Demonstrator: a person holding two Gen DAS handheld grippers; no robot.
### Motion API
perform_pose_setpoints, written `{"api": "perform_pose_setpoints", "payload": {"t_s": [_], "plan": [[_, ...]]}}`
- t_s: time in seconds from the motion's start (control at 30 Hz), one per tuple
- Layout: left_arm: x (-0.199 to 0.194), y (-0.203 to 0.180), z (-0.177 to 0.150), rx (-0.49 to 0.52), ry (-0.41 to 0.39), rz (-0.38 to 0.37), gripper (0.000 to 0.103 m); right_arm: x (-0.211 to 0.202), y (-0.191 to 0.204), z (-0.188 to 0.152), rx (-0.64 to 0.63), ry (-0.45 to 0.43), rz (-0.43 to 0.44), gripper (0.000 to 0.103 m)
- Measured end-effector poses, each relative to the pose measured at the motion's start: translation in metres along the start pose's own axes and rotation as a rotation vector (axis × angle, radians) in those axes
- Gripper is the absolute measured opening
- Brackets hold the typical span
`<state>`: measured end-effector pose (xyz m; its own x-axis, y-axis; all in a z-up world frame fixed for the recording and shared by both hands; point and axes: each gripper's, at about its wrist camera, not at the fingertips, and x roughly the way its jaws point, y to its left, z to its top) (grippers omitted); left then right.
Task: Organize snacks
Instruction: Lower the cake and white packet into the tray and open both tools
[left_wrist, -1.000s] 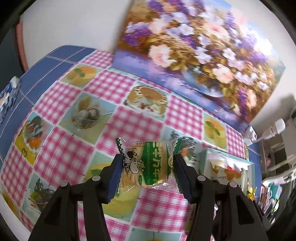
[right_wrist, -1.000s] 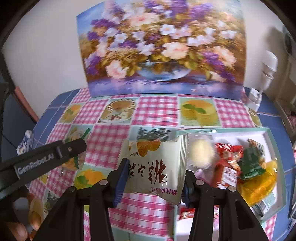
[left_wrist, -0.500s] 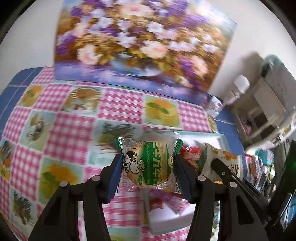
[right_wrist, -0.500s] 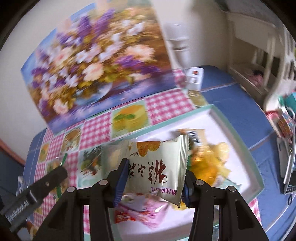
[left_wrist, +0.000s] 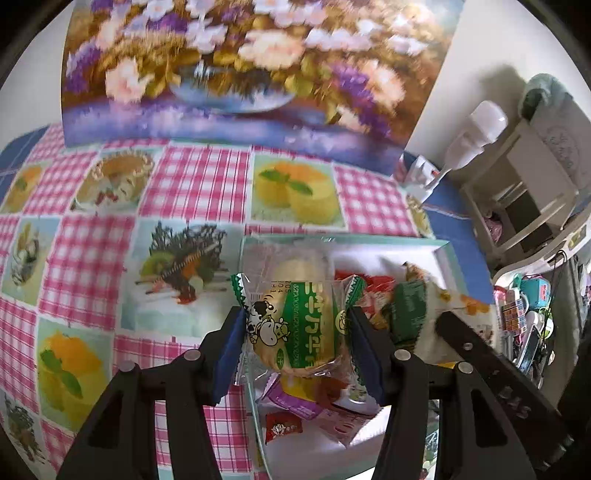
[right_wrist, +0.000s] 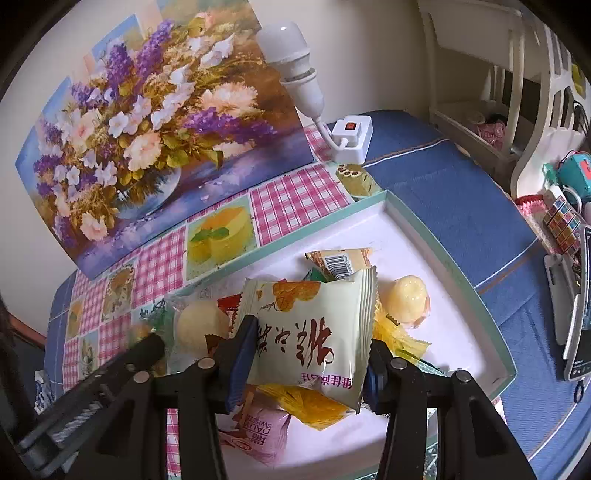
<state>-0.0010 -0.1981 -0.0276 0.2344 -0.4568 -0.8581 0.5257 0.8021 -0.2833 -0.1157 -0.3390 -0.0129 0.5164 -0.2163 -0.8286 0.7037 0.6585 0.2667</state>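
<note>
Squinting at the pile in the tray (right_wrist: 443, 254) doesn't get you a real count, since the wrappers overlap and both held packets cover the middle of it. What I can pick out in the right wrist view: one pale round bun in clear wrap (right_wrist: 201, 326), one yellow jelly cup (right_wrist: 408, 301), one pink packet (right_wrist: 264, 430) half under the tool, a barcode packet (right_wrist: 341, 262) poking out behind, some crumpled yellow wrappers (right_wrist: 306, 404), and bits of red and green that I can't identify. The flower painting (left_wrist: 236, 62) is blurry in the left wrist view but sharp in the other one. Two tools, each with one snack. The left tool (left_wrist: 295, 345) is pinching a green-and-clear packet with a cartoon cow (left_wrist: 295, 328) by its sides, held above the tray's left edge, angled down. The right tool (right_wrist: 306, 356) is clamped on a cream packet with dark characters (right_wrist: 314, 332), hanging over the middle of the tray, also tilted down. Each tool's black arm sneaks into the other's view, so they're close side by side. The hands holding them are out of frame. The tray sits on the checked cloth of the table (left_wrist: 192, 184), near a white lamp (right_wrist: 295, 66).
</note>
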Motion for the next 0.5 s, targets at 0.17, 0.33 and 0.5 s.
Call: {"api": "perform_pose_setpoints", "payload": {"t_s": [0.17, 0.33, 0.5], "plan": [[0.016, -0.001, -0.004, 0.002, 0.034, 0.002, 0.058, 0.008, 0.003, -0.003, -0.01, 0.024, -0.009, 0.052], [0.019, -0.005, -0.004, 0.015, 0.031, -0.012, 0.058, 0.013, 0.004, -0.005, -0.018, 0.036, -0.017, 0.052], [0.025, -0.011, -0.005, 0.026, 0.046, -0.029, 0.058, 0.015, 0.004, -0.005, -0.025, 0.039, -0.028, 0.052]]}}
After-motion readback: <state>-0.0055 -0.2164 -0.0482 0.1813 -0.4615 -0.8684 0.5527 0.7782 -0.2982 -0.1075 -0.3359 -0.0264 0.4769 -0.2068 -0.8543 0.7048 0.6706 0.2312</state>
